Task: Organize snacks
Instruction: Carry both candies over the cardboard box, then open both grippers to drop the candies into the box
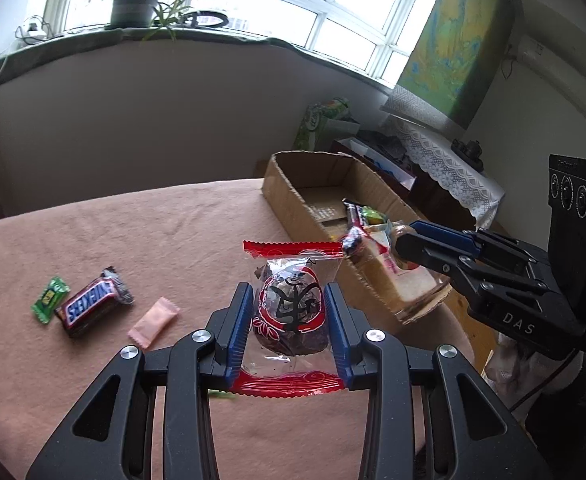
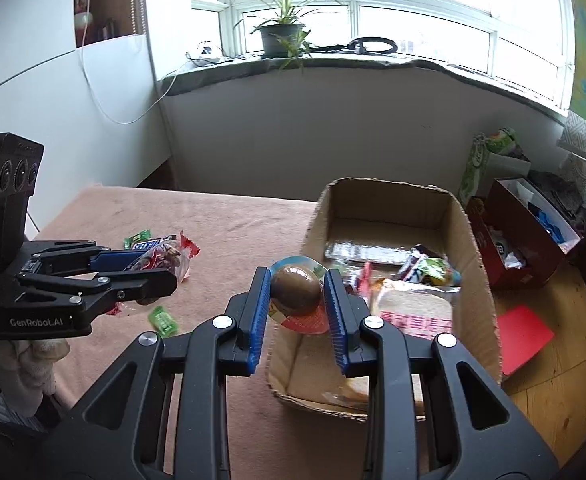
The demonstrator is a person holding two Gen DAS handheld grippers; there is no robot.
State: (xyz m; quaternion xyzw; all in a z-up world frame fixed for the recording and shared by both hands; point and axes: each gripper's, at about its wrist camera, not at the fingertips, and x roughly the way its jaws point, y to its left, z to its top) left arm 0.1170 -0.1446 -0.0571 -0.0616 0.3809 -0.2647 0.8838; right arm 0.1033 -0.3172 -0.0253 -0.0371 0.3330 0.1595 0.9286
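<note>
My left gripper (image 1: 289, 292) is shut on a clear, red-edged packet with a dark pastry (image 1: 291, 312) and holds it above the pink tablecloth. It also shows in the right wrist view (image 2: 161, 258). My right gripper (image 2: 297, 280) is shut on a packed brown egg (image 2: 296, 290) over the near left edge of the cardboard box (image 2: 469, 248). The box holds several snack packets (image 2: 417, 300). A Snickers bar (image 1: 91, 307), a green candy (image 1: 50, 299) and a pink packet (image 1: 153, 322) lie on the cloth.
The table (image 1: 153, 220) carries the box (image 1: 293, 196) at its right edge. Another green candy (image 2: 163, 320) lies near the front. On the floor to the right are a red box (image 2: 525, 232), a green bag (image 2: 481, 160) and a red card (image 2: 523, 338).
</note>
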